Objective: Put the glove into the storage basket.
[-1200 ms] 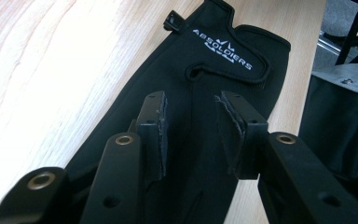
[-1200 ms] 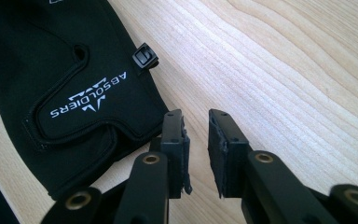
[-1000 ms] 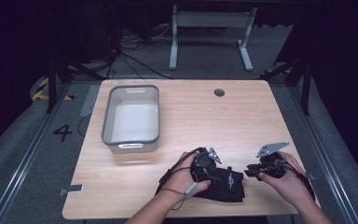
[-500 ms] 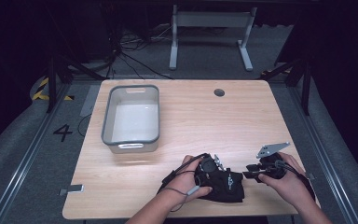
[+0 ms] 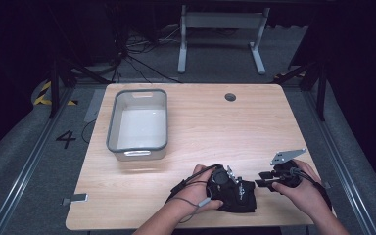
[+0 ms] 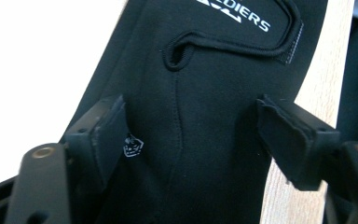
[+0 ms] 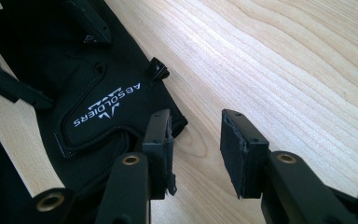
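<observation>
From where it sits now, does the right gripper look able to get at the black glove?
Probably yes. The right gripper lies just beside the black glove with open jaws, which have just been opening, and bare table between them. The left gripper straddles another part of it.

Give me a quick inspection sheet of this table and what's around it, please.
Surface: wooden table, round hole near the far edge.
Job's things: black glove lying flat at the near edge.
Clutter: empty grey bin; small grey tag at the left corner.
Grippers: left claw over the glove, right claw beside it; jaws of both have just been opening, gripping nothing.
Cables: one trails from each claw; more on the floor.
Surroundings: dark room, grey stand behind.
</observation>
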Available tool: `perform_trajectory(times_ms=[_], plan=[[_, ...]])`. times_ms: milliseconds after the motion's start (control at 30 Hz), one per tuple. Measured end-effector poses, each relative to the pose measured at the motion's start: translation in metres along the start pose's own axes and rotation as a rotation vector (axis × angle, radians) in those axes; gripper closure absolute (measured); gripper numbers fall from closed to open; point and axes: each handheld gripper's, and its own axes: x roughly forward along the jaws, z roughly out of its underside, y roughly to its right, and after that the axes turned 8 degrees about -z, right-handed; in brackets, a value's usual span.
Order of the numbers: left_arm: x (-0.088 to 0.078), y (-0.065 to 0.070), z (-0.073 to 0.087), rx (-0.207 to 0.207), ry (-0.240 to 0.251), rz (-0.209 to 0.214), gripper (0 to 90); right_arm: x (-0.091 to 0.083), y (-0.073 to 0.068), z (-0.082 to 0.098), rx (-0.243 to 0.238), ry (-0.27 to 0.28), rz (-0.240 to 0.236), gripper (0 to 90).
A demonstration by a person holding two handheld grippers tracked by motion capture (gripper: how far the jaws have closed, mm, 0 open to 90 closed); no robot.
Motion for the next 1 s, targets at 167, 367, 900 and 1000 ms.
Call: perform_trajectory(times_ms=[167, 367, 900, 1000], plan=[[0.001, 0.004, -0.001, 0.012, -0.011, -0.025, 24.4, 0.001, -0.002, -0.001, -0.001, 0.002, -0.004, 64.4], [0.002, 0.009, -0.005, 0.018, -0.039, -0.073, 27.4, 0.002, -0.001, -0.001, -0.001, 0.001, -0.017, 64.8], [-0.005, -0.011, -0.002, -0.055, -0.011, -0.054, 67.2, 0.001, 0.002, -0.002, 0.005, 0.005, -0.012, 67.2], [-0.008, -0.014, -0.001, -0.084, -0.017, -0.029, 68.0, 0.000, 0.003, -0.002, 0.005, 0.010, -0.012, 67.4]])
